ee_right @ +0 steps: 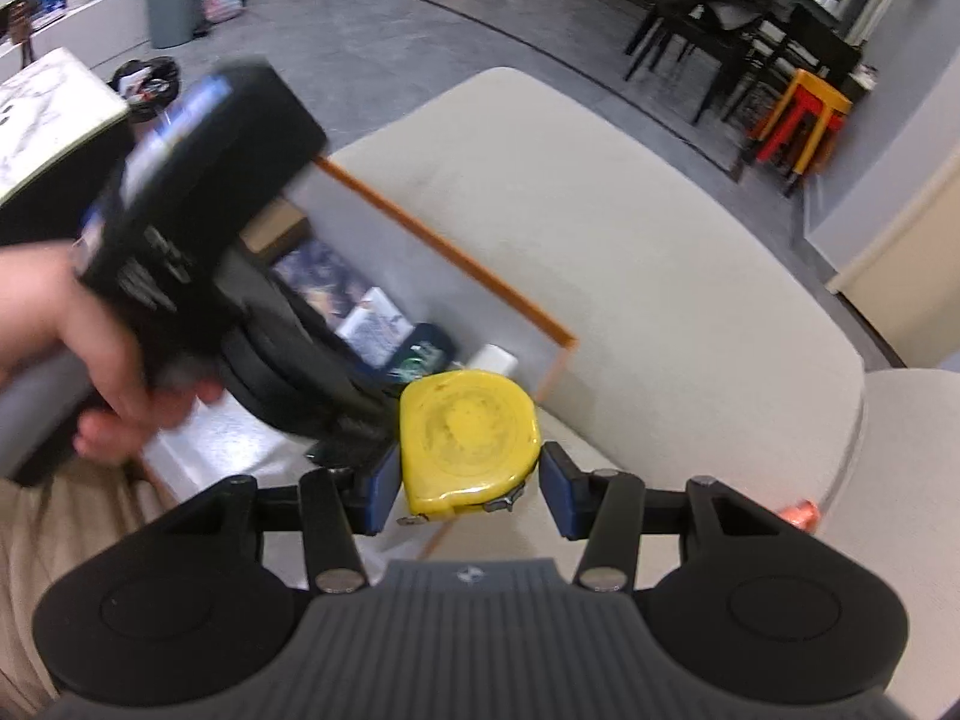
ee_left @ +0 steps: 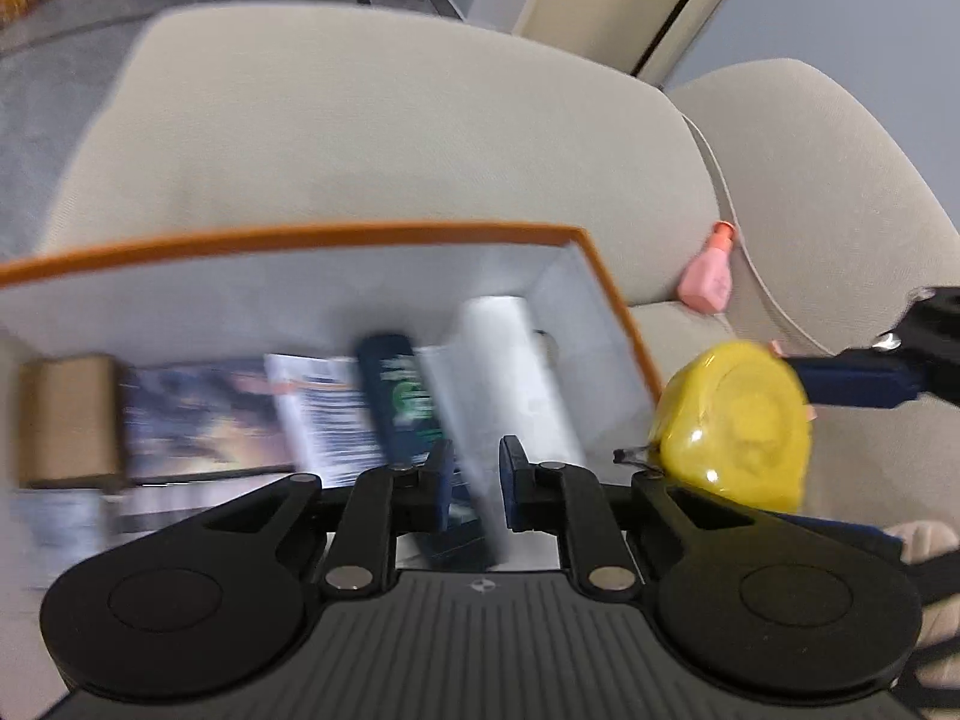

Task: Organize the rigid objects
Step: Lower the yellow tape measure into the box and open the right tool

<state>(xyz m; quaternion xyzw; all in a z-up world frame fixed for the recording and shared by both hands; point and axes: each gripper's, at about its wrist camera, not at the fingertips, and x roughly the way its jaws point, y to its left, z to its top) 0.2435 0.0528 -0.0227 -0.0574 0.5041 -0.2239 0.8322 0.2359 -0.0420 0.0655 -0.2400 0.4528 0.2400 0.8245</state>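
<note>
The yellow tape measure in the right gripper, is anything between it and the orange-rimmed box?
Partly. The tape measure sits at the box's near corner. The left gripper hovers over the box opening, just left of the tape, crowding the drop path. Nothing else visible blocks it.

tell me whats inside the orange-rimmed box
Inside the orange-rimmed box: a white cylinder, a dark blue tube, a printed booklet, a picture-covered book and a brown box. The left claw hides the near contents.

Beige sofa, grey bin, stacked red and yellow stools.
</note>
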